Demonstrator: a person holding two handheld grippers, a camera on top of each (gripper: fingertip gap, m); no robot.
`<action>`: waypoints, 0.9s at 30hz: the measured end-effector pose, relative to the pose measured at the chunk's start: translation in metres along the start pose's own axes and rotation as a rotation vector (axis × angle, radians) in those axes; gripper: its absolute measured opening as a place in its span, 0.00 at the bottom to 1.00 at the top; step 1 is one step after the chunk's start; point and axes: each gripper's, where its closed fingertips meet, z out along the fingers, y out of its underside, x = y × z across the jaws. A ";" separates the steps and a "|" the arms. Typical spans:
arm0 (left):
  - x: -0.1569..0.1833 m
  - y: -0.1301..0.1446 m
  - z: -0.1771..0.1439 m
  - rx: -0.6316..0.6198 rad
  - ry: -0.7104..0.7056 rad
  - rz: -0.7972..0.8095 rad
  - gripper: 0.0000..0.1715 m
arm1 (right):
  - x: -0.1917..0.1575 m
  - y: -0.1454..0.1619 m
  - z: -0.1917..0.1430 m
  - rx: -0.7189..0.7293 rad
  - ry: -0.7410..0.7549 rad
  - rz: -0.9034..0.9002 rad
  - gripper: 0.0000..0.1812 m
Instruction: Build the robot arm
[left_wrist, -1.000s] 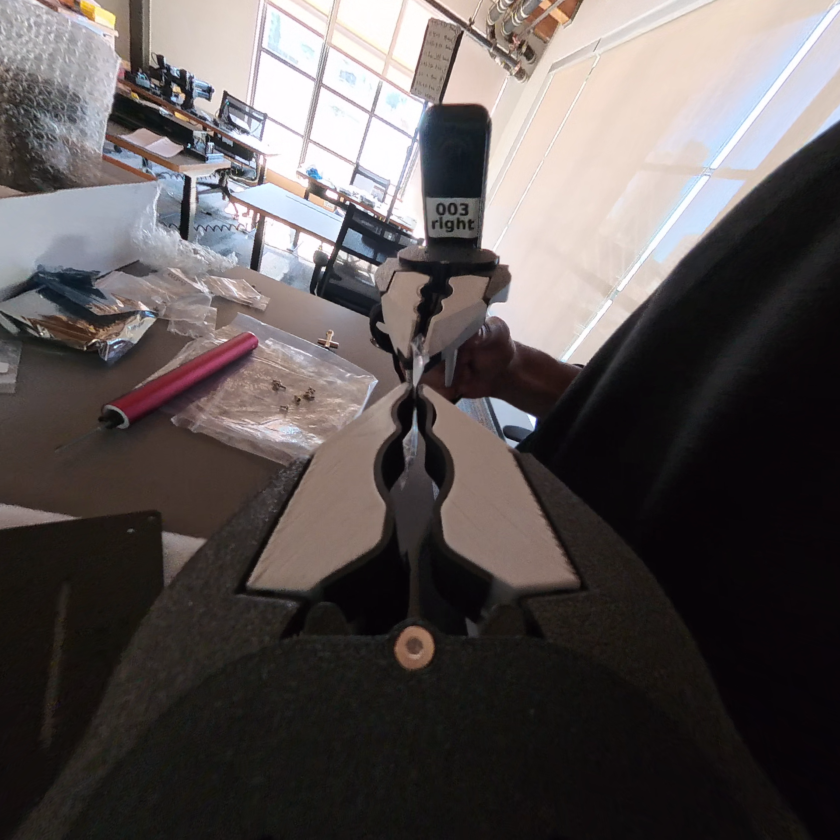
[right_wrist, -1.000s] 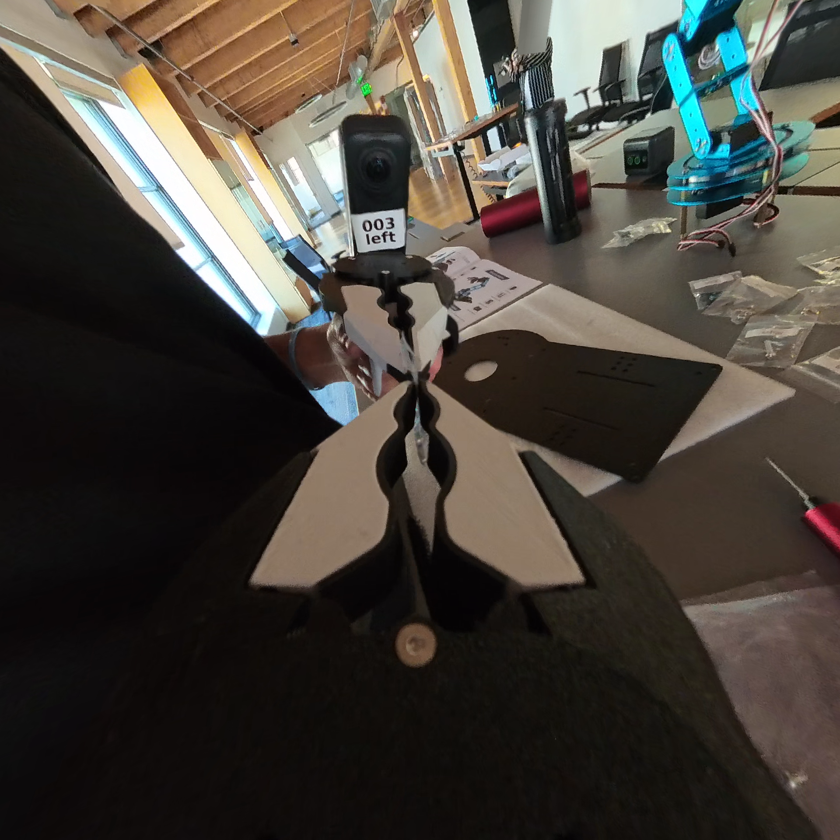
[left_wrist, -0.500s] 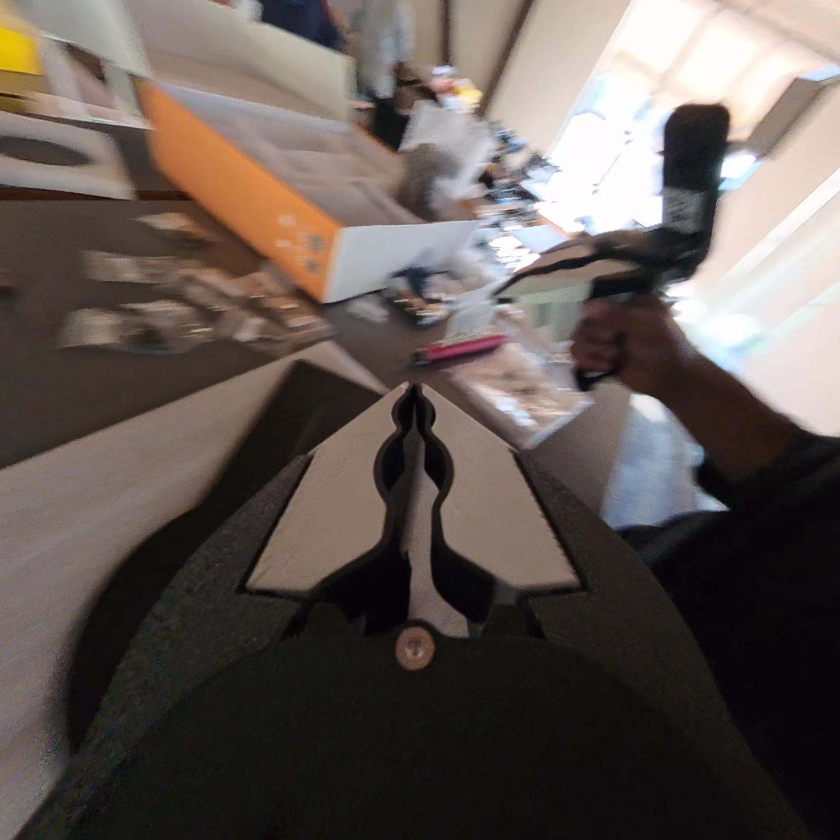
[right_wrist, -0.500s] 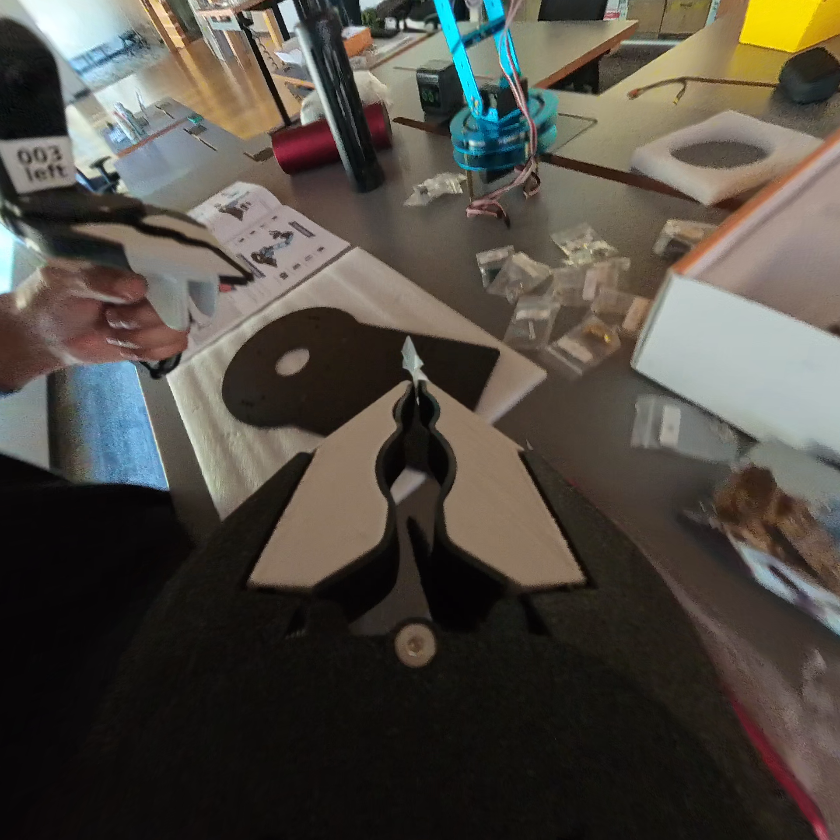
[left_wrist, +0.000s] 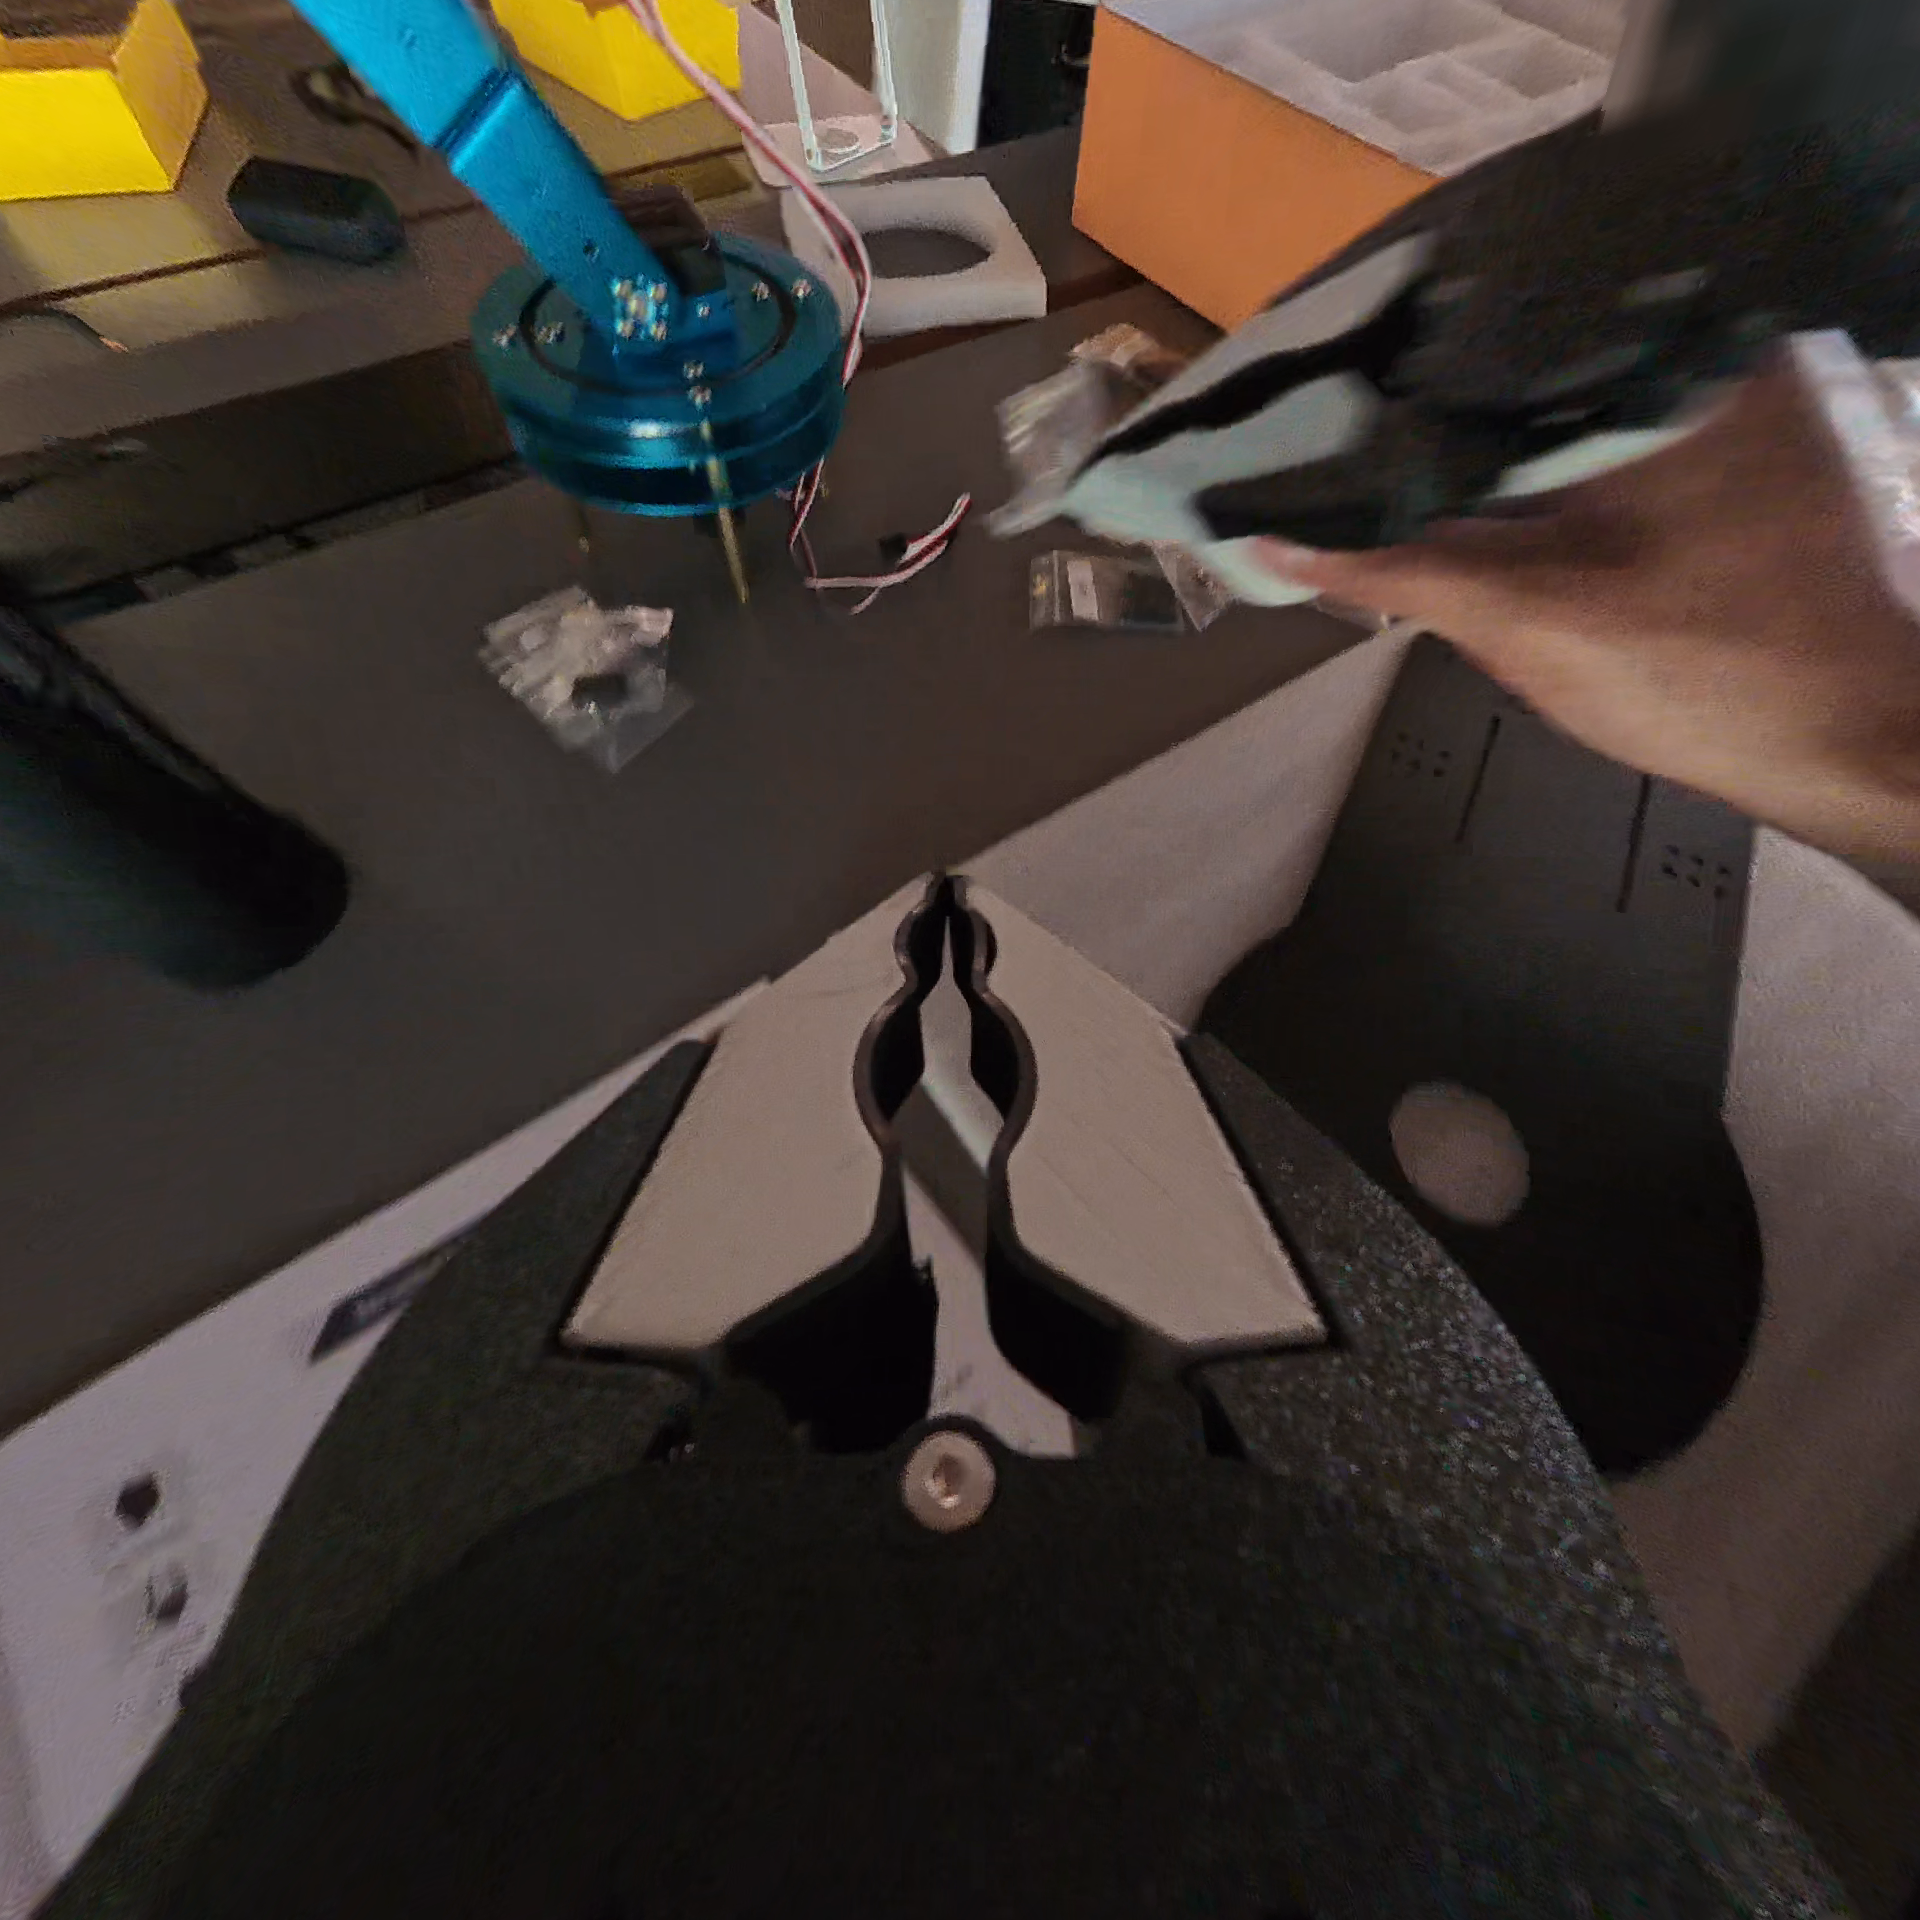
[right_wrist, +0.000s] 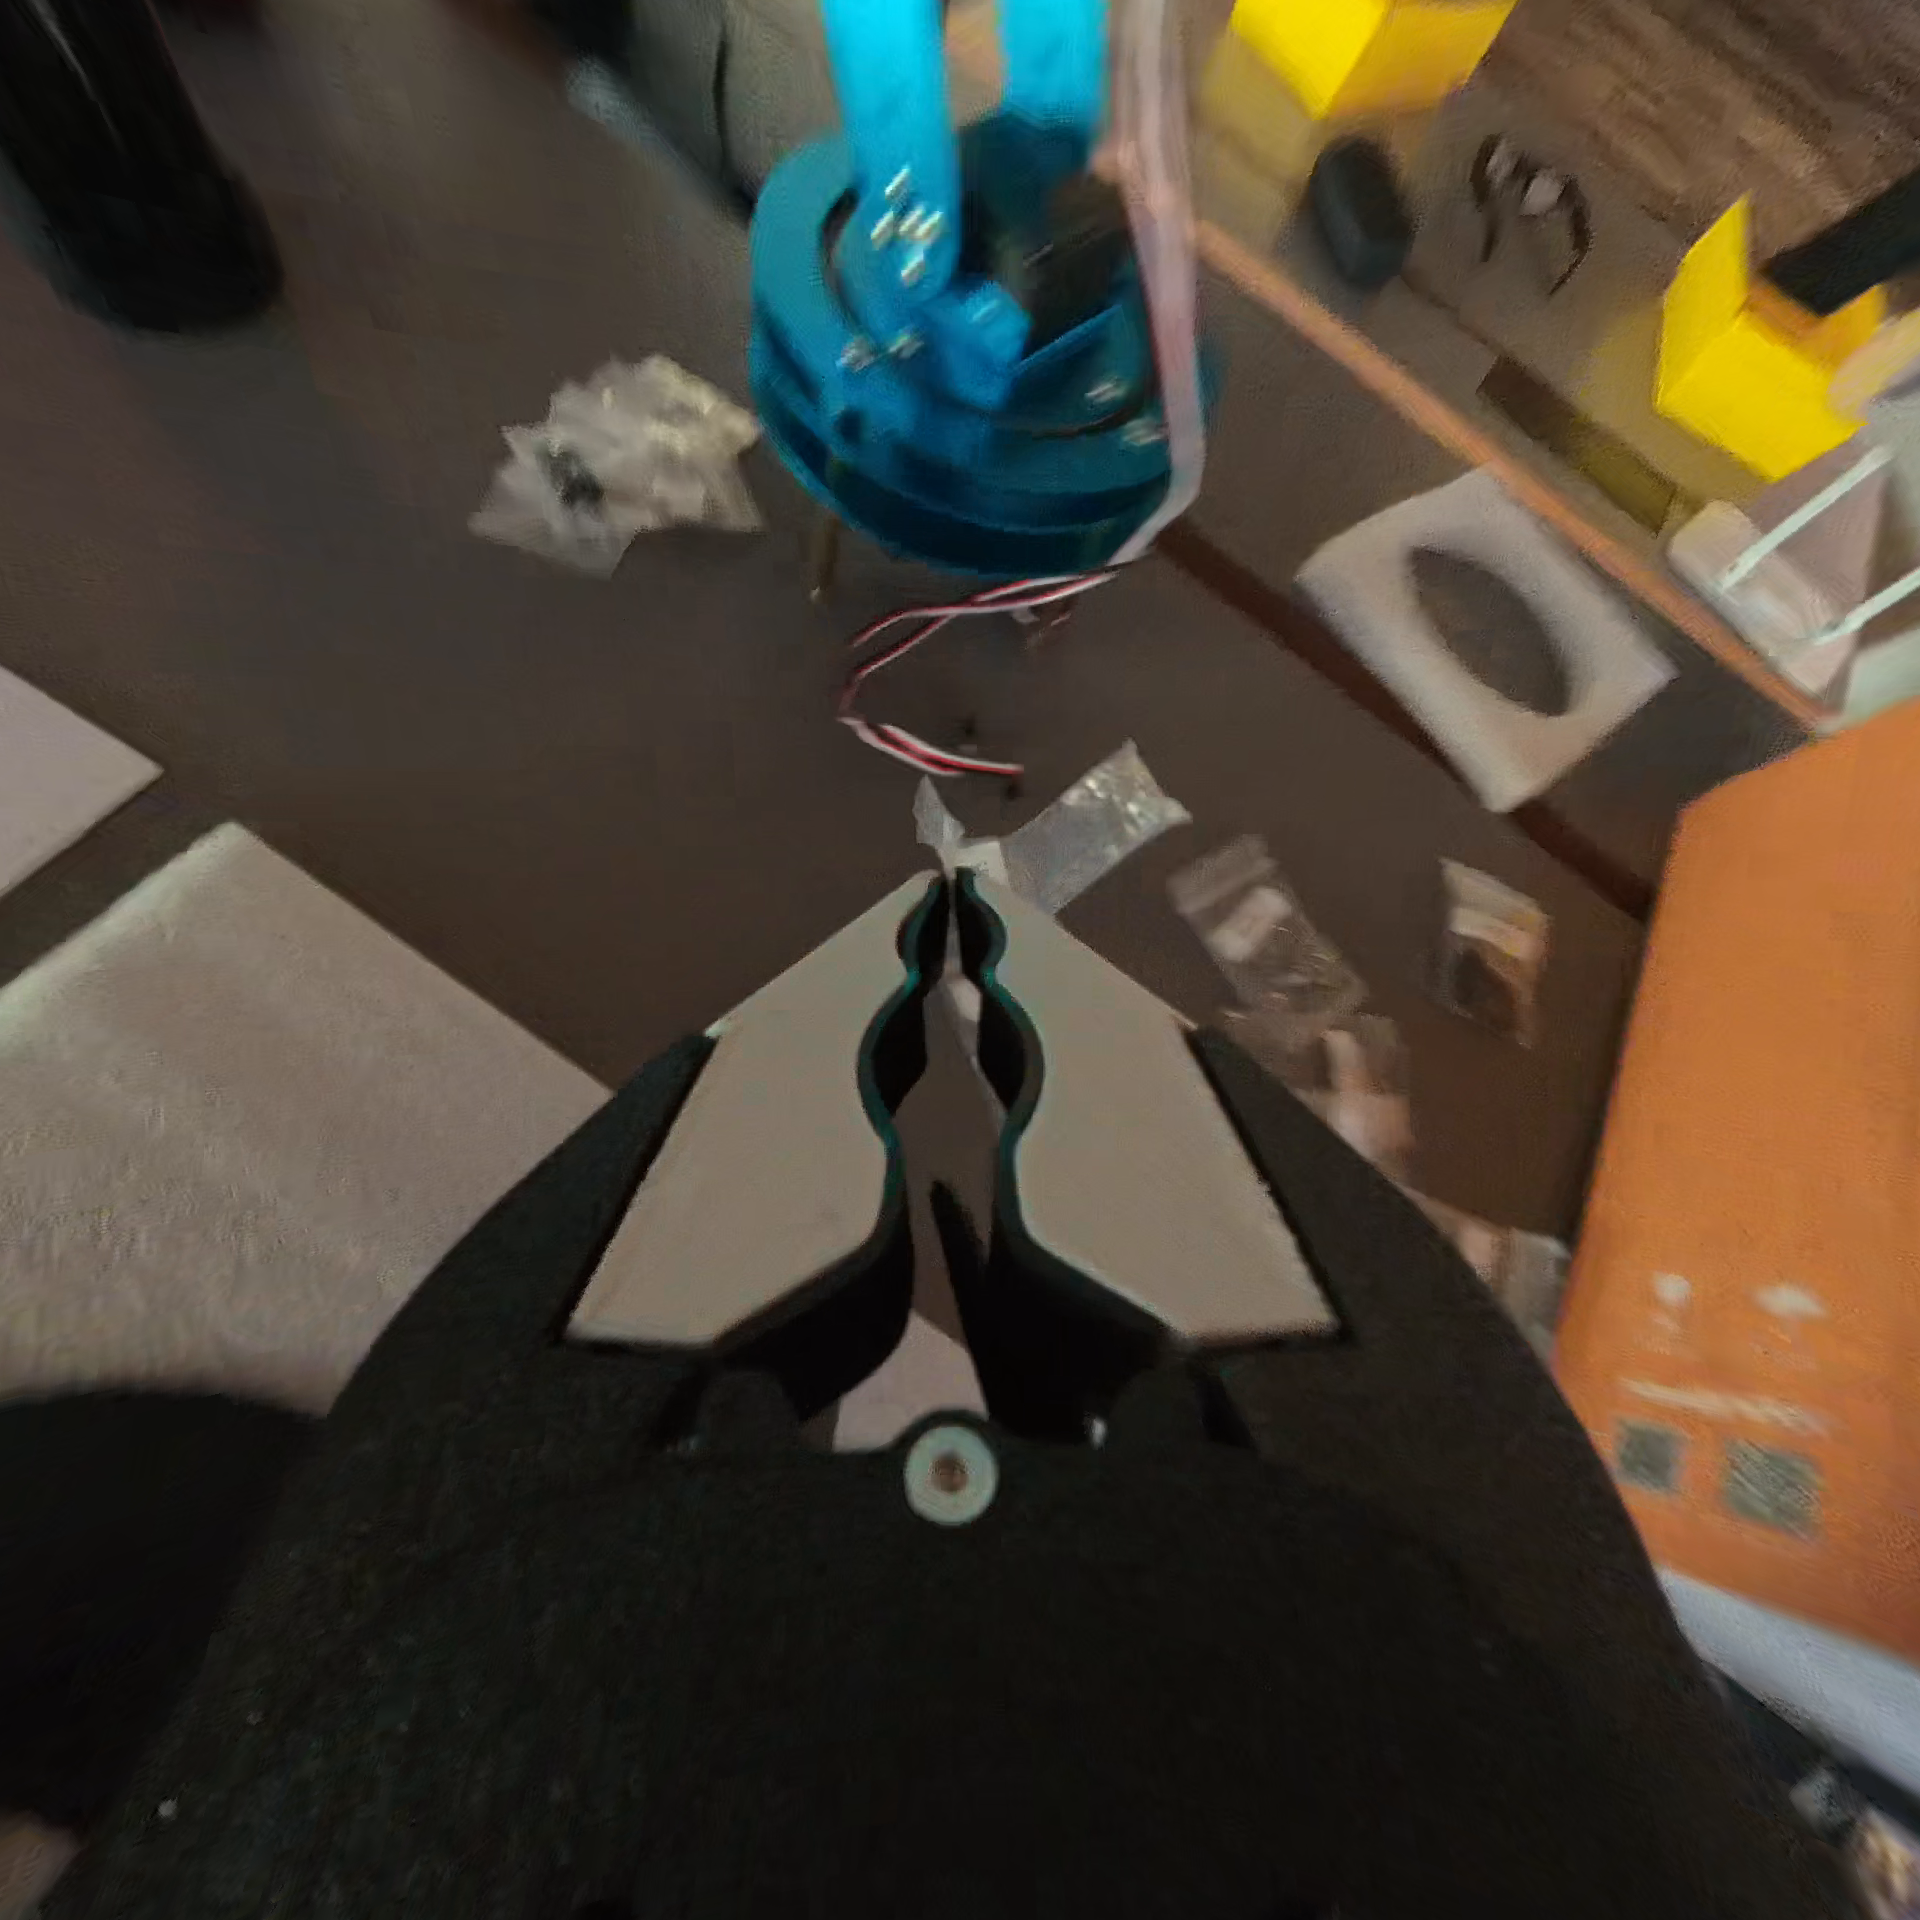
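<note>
Both claws stand closed: right claw (right_wrist: 948, 883) pinches a clear plastic strip (right_wrist: 940, 826), left claw (left_wrist: 948, 883) is empty, blue robot base (right_wrist: 977, 416) far ahead.
</note>
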 end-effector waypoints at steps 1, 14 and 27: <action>-0.003 0.009 -0.012 0.003 0.019 -0.017 0.00 | -0.018 0.000 0.020 -0.066 -0.017 -0.005 0.00; -0.104 0.108 -0.170 -0.001 -0.030 -0.220 0.00 | -0.075 -0.038 0.004 -0.045 -0.303 0.468 0.22; -0.226 0.177 -0.247 -0.099 -0.378 -0.334 0.15 | -0.102 -0.018 -0.122 0.162 -0.213 0.522 0.13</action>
